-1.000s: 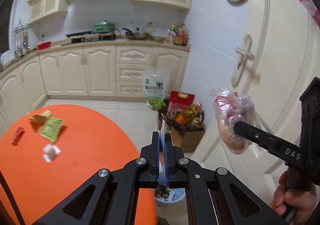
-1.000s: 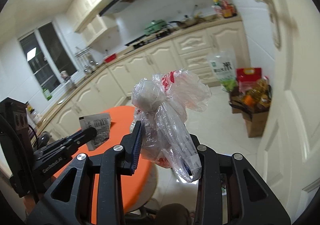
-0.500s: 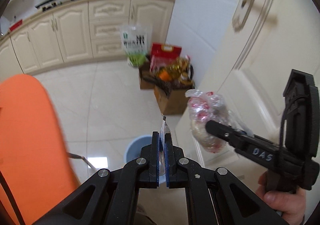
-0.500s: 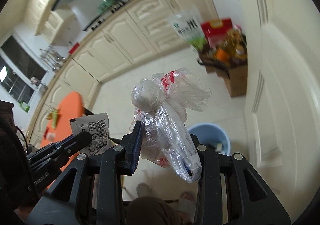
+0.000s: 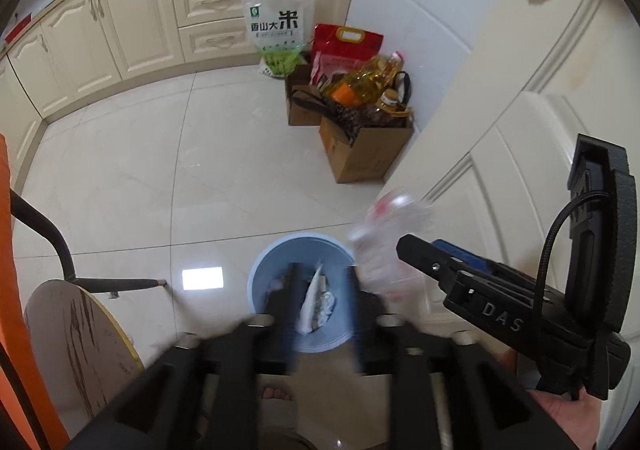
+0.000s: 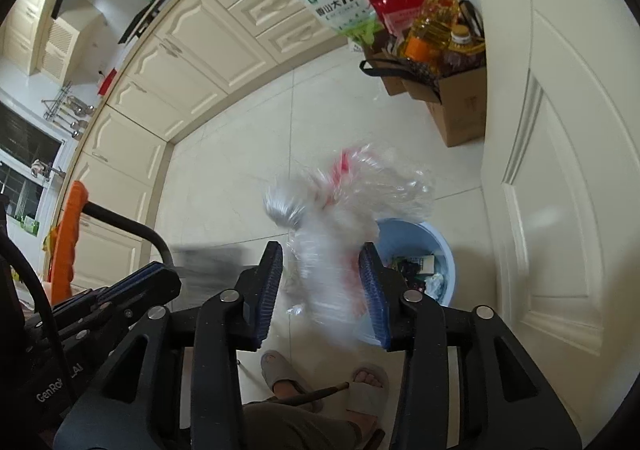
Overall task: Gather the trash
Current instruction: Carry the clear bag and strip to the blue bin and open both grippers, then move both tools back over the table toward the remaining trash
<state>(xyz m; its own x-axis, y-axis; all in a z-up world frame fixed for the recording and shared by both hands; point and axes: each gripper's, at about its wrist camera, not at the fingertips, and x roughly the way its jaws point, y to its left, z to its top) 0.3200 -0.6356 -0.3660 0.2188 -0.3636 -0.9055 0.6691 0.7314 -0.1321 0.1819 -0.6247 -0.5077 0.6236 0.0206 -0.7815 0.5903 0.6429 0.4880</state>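
Motion blur is seen across the left gripper (image 5: 320,304) in the left wrist view, its jaws just opened and parted, with a pale wrapper (image 5: 313,304) loose between them above the blue bin (image 5: 260,278). In the right wrist view, the right gripper (image 6: 322,282) has likewise just been opened, and the blurred clear plastic bag (image 6: 344,218) is seen between the separated pads, beside the bin (image 6: 444,246).

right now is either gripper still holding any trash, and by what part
Neither. Both grippers' jaws have just been opening: the wrapper drops free over the blue bin, the plastic bag loose between the right gripper pads.
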